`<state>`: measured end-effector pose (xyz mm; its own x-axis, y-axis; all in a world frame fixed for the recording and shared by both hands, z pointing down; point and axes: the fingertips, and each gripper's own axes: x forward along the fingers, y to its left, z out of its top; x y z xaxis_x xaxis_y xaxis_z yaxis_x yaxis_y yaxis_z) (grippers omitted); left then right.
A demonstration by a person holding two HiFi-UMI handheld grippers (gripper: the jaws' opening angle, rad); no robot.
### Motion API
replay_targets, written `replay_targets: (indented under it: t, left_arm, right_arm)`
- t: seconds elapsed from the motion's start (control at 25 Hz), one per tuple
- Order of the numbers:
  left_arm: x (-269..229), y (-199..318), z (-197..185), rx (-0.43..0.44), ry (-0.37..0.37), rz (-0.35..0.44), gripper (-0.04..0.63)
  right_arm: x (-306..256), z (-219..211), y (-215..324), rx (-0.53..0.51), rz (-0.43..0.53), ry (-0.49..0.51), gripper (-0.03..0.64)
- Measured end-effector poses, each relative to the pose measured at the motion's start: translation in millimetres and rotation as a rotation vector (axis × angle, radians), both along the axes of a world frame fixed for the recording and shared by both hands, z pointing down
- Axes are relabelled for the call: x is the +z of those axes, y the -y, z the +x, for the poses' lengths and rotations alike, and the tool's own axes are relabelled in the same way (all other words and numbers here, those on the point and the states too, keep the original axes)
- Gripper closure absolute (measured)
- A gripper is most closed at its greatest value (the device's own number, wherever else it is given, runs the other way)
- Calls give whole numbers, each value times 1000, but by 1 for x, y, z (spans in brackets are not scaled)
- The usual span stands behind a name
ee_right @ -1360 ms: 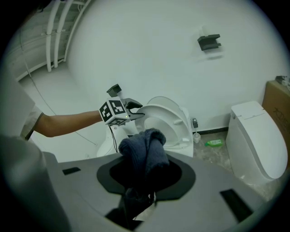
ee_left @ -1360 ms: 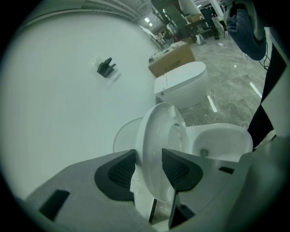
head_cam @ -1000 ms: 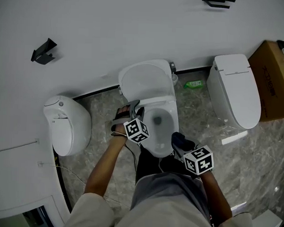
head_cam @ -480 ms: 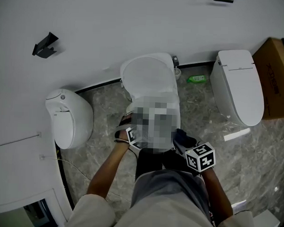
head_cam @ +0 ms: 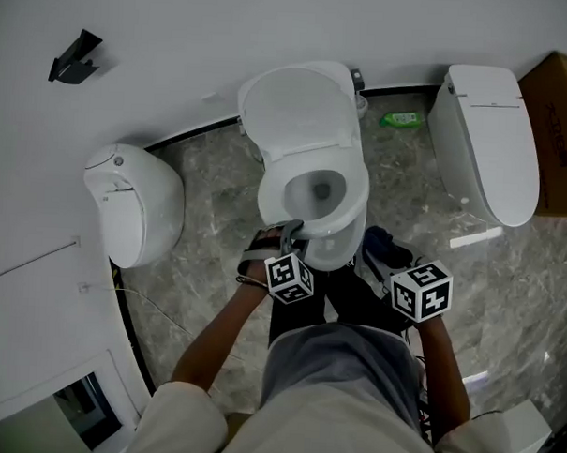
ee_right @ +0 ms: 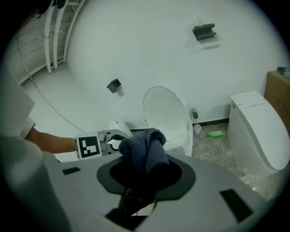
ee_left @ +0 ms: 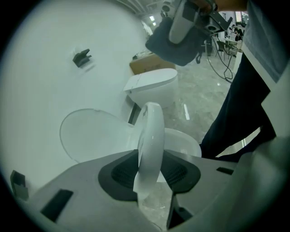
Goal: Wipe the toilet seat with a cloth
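Between left tongs [ee_left: 152,168], glossy curved seat [ee_left: 152,129], right tongs [ee_right: 145,176], bunched cloth [ee_right: 146,149]

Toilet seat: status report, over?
Left gripper: jaws just closed, then eased, gripping toilet seat rim. Right gripper shut on cloth, off the seat. Lid up, nothing blocking.

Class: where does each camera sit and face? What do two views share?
Head view: on the head, facing down at the toilet; forearms, left claw, right claw show.
Left gripper view: on the left claw, along jaws just closing on the toilet seat.
Right gripper view: on the right claw, along jaws clamping the cloth.
Both gripper views show the lid.
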<state>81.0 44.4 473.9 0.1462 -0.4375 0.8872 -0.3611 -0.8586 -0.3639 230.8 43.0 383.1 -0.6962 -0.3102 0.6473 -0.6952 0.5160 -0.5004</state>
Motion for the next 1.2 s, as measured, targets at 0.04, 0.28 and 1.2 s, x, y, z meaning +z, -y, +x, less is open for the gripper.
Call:
replay_targets:
  t: [0.04,0.28,1.2]
  left_arm:
    - [4,-6,1,7,0,-8,471]
    - [28,-31,7,20,-50,-86,454]
    - [166,-120,38,196,-143,-275,343]
  right_arm:
    - [3,0,-3,0,-10,-3,511]
    - [27,-9,-15,-26,-70,-20,511]
    - [138,-40,-63,-159,-259,-77,511]
